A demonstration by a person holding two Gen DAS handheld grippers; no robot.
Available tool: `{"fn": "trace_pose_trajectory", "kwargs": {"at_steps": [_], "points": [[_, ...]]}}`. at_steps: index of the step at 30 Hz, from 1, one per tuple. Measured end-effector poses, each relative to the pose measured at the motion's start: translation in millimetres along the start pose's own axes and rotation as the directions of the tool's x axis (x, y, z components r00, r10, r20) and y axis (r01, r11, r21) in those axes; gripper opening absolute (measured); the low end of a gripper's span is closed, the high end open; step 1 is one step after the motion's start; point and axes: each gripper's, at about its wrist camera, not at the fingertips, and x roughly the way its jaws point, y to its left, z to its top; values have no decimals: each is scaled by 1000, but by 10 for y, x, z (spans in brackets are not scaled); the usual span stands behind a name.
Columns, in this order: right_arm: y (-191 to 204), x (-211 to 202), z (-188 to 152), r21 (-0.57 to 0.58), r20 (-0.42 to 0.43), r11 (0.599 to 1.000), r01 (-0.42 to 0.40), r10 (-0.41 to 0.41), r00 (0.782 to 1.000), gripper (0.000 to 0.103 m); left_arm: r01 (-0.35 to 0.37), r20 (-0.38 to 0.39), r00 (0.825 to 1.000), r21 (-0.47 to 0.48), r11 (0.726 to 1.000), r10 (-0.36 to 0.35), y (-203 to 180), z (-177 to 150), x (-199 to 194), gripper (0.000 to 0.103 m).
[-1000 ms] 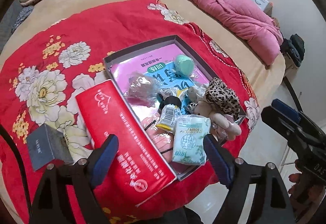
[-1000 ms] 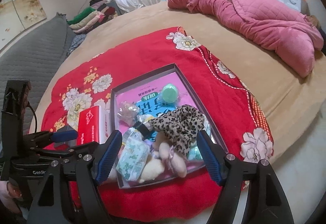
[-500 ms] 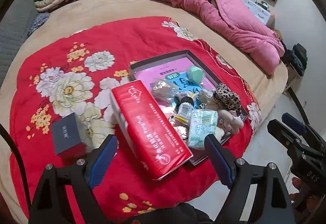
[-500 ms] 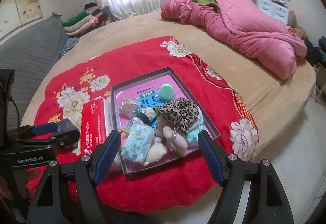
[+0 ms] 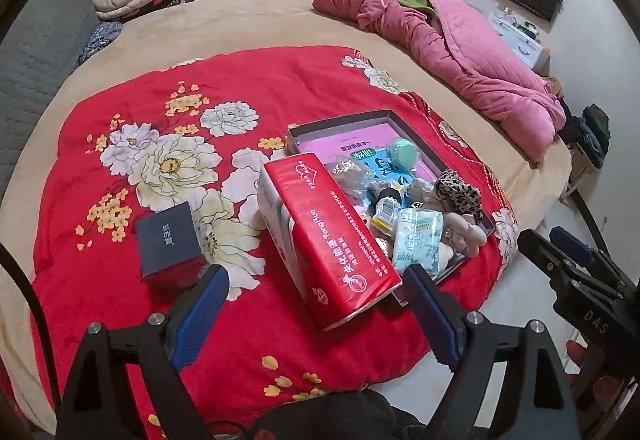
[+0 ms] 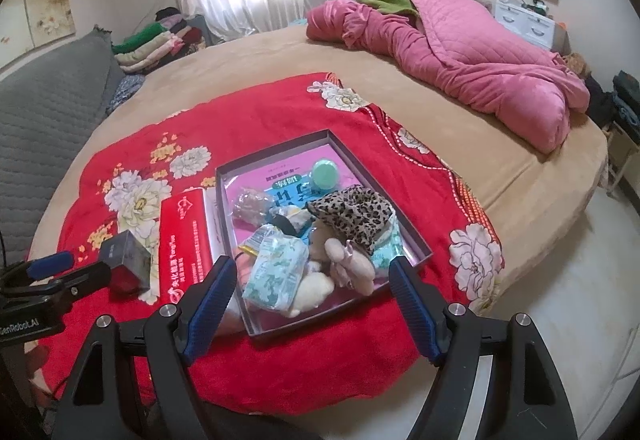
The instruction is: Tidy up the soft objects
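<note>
Soft objects (tissue pack (image 6: 276, 272), plush toy (image 6: 344, 264), leopard cloth (image 6: 352, 212)) heaped in shallow box (image 6: 416, 240) on red blanket (image 5: 280, 88). Left gripper (image 5: 316, 312) and right gripper (image 6: 312, 300) both spread, empty, hovering near. Judged finished or nearly; red tissue carton (image 5: 328, 232) outside.

Red tissue pack (image 5: 326, 236) leans on cluttered tray (image 5: 434, 156).

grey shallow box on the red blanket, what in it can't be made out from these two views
- Pink printed sheet lining the grey shallow box: text mostly covered by the pile, both views.
- Clear crinkled bag: contents too blurred.
- Box's near-left corner: left wrist view, hidden behind the red tissue pack.
- Items under the leopard-print cloth: covered.
</note>
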Motion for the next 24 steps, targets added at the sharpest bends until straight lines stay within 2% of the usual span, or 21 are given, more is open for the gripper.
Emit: {"fn": "trace_pose_trajectory", "kwargs": {"at_steps": [9,18,24], "points": [[89,-153,-183,32,18,999,26,-26,999,79,-10,22,1000,21,1000,10,-33,-148,-73,89],[242,-273,-397,3,20,999,52,-52,998,79,-6,18,1000,39,999,5,-64,-321,-101,89],[275,-382,-577,46,26,998,52,-53,998,80,-5,17,1000,57,998,4,-91,-442,-132,89]]}}
